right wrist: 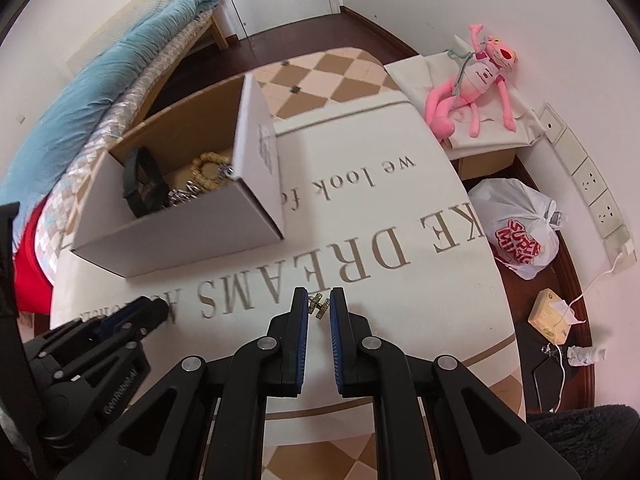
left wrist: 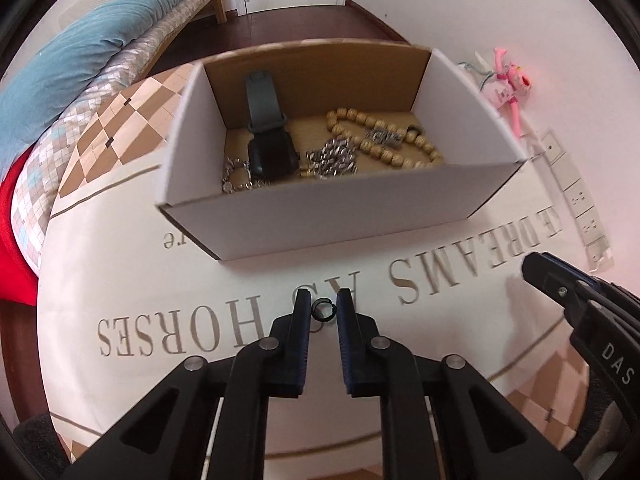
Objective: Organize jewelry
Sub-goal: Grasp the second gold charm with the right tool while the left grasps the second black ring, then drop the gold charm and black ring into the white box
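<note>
Black ring (left wrist: 321, 309) pinched at left gripper (left wrist: 324, 306) tips; gold clasp (right wrist: 318, 305) pinched crosswise by right gripper (right wrist: 319, 304); box (left wrist: 320, 216) ahead, left nearer.

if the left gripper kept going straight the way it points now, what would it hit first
Probably the near white wall of the cardboard box, straight ahead of the left gripper, which has a small black ring between its fingertips. Depth is unclear; it could clear the rim.

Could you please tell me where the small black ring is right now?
In the left wrist view, the black ring sits between the left tongs fingertips, over the lettered cloth, just short of the white box.
</note>
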Demonstrator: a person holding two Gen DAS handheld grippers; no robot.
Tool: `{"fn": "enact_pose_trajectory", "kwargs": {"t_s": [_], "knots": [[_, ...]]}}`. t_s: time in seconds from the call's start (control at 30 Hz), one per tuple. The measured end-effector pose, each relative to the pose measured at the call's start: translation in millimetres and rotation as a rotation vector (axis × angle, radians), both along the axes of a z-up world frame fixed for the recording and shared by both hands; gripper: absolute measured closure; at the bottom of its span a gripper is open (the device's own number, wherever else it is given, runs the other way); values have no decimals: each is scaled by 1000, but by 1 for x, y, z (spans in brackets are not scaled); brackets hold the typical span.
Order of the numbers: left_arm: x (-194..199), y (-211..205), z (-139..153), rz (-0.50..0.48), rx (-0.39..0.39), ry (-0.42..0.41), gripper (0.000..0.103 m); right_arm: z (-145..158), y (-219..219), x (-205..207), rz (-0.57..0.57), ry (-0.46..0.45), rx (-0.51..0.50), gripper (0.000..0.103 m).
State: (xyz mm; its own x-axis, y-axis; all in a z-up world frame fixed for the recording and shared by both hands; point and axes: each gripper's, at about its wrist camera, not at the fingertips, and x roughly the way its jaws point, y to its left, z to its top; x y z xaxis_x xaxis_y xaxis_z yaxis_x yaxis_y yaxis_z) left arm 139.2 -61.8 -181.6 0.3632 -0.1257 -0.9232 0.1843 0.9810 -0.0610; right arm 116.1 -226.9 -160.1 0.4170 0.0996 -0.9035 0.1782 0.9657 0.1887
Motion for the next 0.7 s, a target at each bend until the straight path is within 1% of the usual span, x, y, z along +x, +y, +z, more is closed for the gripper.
{"fn": "enact_pose_trajectory", "kwargs": {"t_s": [0.13, 0.2, 0.27, 0.33, 0.4, 0.47, 0.57, 0.6, 0.63, 0.67, 0.7], "knots": [[6, 14, 45, 11, -95, -27, 93, 33, 3, 4, 15, -60, 62, 92], [19, 20, 60, 17, -134, -8, 93, 52, 6, 14, 36, -92, 101, 92], [35, 27, 69, 22, -155, 12, 93, 67, 10, 31, 66, -110, 129, 92], [50, 31, 74, 23, -137, 20, 93, 74, 17, 50, 101, -110, 132, 92], [65, 36, 75, 41, -134, 34, 92, 74, 25, 70, 135, -91, 120, 92], [78, 39, 72, 59, -127, 71, 92, 63, 32, 92, 179, -21, 128, 91], [92, 45, 67, 94, -122, 111, 89, 45, 40, 113, 222, 70, 102, 91], [95, 46, 67, 105, -101, 111, 79, 40, 41, 119, 226, 96, 99, 90], [97, 46, 68, 109, -81, 106, 56, 37, 39, 122, 227, 111, 101, 88], [98, 47, 69, 118, -63, 96, 42, 37, 37, 125, 218, 113, 96, 84], [98, 50, 72, 127, -51, 77, 24, 38, 35, 125, 212, 107, 95, 75]]}}
